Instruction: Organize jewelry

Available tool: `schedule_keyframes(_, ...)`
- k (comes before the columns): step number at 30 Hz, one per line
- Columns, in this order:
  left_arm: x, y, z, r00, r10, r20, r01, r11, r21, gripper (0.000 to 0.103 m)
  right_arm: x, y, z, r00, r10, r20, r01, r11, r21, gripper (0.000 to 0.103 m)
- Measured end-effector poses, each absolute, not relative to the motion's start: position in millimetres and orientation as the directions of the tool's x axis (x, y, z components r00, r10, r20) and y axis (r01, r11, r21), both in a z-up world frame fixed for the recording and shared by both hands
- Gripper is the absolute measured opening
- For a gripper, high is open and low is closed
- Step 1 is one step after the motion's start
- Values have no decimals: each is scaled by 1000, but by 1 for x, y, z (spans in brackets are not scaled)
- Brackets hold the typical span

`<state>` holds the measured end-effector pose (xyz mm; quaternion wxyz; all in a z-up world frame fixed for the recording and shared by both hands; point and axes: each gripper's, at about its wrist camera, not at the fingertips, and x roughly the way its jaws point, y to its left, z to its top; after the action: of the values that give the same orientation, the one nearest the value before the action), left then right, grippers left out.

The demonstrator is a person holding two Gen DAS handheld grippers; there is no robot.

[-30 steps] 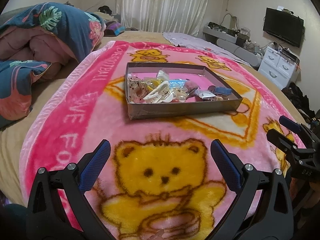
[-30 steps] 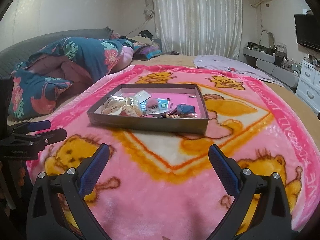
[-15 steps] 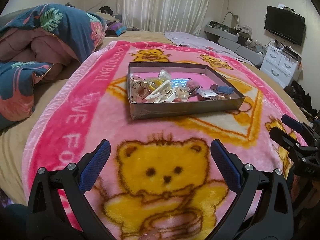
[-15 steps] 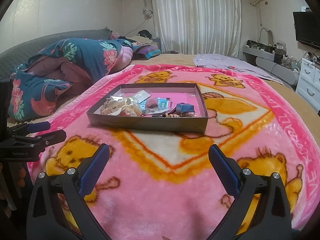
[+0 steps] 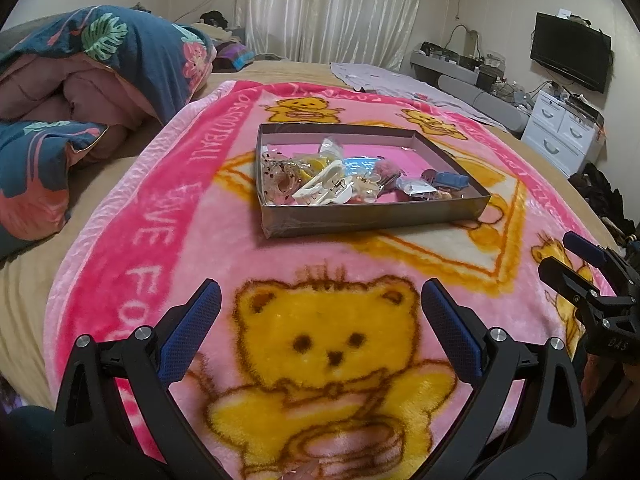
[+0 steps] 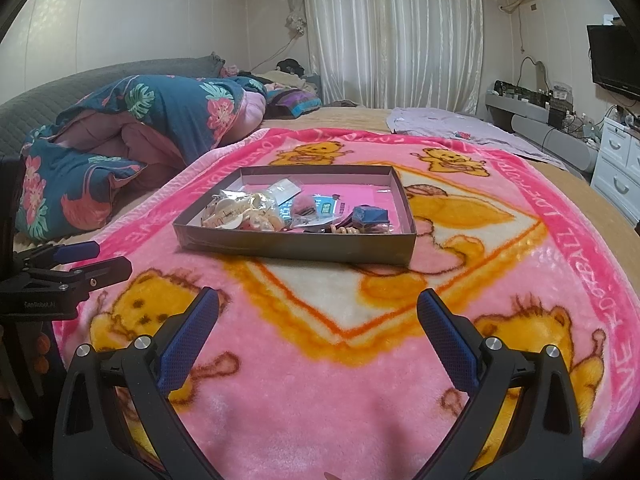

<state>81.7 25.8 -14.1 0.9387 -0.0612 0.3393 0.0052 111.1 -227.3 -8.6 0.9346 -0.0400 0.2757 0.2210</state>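
A shallow brown cardboard tray lies on a pink bear blanket. It holds a heap of jewelry and hair pieces: a white claw clip, small plastic packets and a blue box. My left gripper is open and empty, over the blanket well short of the tray. My right gripper is open and empty, also short of the tray. Each gripper shows at the edge of the other's view, the right one and the left one.
The pink bear blanket covers the bed. A folded blue floral quilt lies at the left. A lilac cloth lies beyond the blanket. White drawers and a wall television stand at the right.
Both grippers have drifted slightly; the view of the tray has shifted a little. Both stay open and empty.
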Motion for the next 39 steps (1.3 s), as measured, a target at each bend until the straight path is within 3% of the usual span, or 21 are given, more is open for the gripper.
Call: schedule_keyframes(39,80,30,-13,770,-22,-638,-62,992,-109,94,111,-227,-9,750,391,-534,-435,899,48,99)
